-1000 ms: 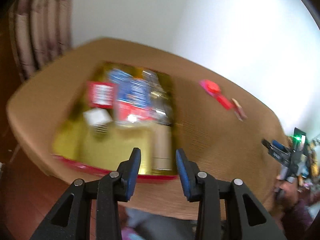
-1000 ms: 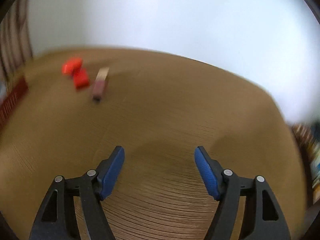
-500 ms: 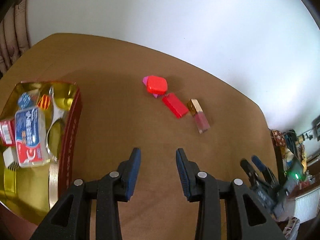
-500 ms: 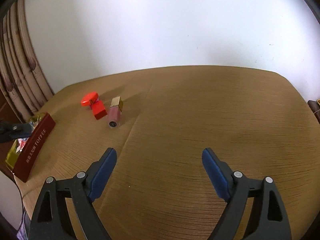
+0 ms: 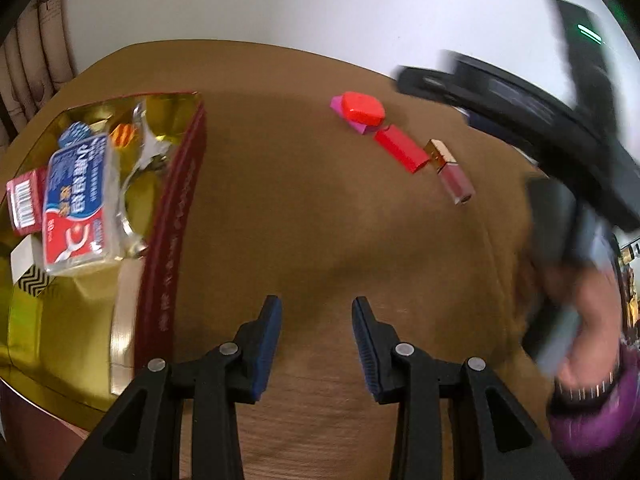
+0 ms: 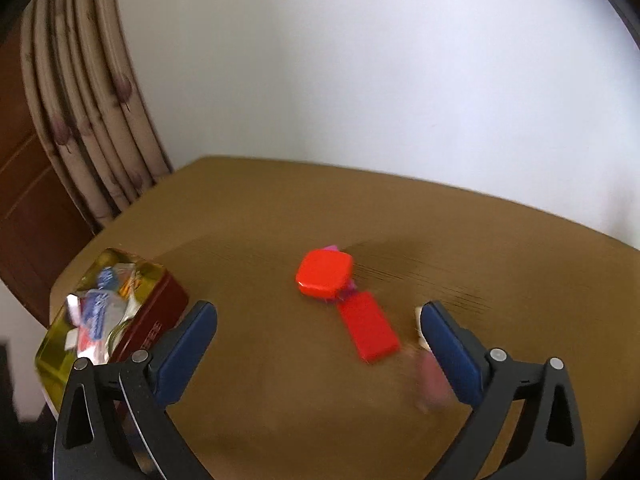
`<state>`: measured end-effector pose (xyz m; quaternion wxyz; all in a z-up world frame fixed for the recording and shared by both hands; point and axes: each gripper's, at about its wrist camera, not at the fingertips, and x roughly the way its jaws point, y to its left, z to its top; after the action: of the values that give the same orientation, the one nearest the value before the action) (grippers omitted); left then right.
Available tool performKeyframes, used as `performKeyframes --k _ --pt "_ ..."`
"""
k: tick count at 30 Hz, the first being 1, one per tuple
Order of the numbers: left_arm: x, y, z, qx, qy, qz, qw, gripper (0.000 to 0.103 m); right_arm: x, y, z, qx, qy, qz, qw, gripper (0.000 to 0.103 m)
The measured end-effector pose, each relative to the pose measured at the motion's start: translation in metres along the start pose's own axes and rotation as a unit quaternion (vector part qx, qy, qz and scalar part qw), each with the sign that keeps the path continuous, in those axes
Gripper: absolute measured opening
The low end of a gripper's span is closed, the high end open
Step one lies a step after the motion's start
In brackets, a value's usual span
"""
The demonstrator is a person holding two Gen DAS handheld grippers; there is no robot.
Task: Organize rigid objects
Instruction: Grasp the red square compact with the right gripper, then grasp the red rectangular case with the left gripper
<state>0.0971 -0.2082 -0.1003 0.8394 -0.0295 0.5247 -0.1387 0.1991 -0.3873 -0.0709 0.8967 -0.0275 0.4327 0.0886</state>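
The right gripper (image 6: pixel 318 350), jaws just opened wide and empty, hovers over the red block (image 6: pixel 368 332), red lid (image 6: pixel 325 272) and lip gloss (image 5: pixel 452 170) left outside the part-filled tin (image 5: pixel 168 240), while the left gripper (image 5: pixel 316 338) waits half-open, empty.

Red rounded case (image 6: pixel 324 276), flat red bar (image 6: pixel 370 332), pink gloss tube (image 5: pixel 452 174), close together on table.

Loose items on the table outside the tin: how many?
3, maybe more hidden: red rounded case over something pink, flat red block beside it, lip gloss tube at the row's end.
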Motion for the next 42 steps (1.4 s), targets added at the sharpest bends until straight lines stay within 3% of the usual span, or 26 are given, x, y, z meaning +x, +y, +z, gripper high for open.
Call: performKeyframes --k 9,12,15,17,19,21,24,31,35,40,42 --pt "-0.009 0.012 -0.011 0.035 -0.009 -0.021 0.9991 0.037 0.057 0.002 0.01 0.007 0.044 -0.059 0.997 0.1" --pt "-0.006 0.012 -0.015 0.042 -0.004 -0.032 0.9986 0.037 0.07 0.001 0.012 0.007 0.058 -0.064 0.996 0.095" --pt "-0.003 0.009 -0.018 0.056 -0.002 -0.03 0.998 0.037 0.076 0.003 0.01 0.0 0.066 -0.068 0.995 0.084" --pt "-0.002 0.007 -0.018 0.059 -0.001 -0.028 0.9978 0.037 0.084 0.007 0.01 -0.01 0.081 -0.066 0.994 0.059" --pt "-0.002 0.007 -0.019 0.056 0.002 -0.031 0.9979 0.037 0.092 0.008 0.009 -0.008 0.098 -0.059 0.993 0.046" --pt "-0.001 0.006 -0.017 0.053 0.003 -0.036 0.998 0.037 0.093 0.01 0.008 -0.014 0.095 -0.066 0.993 0.045" --pt "-0.002 0.008 -0.017 0.045 0.005 -0.041 0.9981 0.037 0.081 0.007 0.006 -0.01 0.081 -0.058 0.995 0.044" --pt "-0.002 0.012 -0.01 0.033 0.012 -0.043 0.9984 0.037 -0.006 -0.033 -0.018 0.03 0.033 -0.044 0.998 0.044" --pt "-0.01 0.013 -0.003 0.015 0.02 -0.057 0.998 0.037 -0.051 -0.08 -0.057 0.045 0.04 -0.091 0.994 0.044" --pt "-0.006 0.006 0.017 -0.023 0.035 -0.112 0.9928 0.037 -0.069 -0.118 -0.109 0.049 0.066 -0.153 0.985 0.044" --pt "-0.001 0.0 0.03 -0.036 0.045 -0.125 0.9905 0.037 -0.076 -0.134 -0.127 0.061 0.072 -0.158 0.983 0.044"
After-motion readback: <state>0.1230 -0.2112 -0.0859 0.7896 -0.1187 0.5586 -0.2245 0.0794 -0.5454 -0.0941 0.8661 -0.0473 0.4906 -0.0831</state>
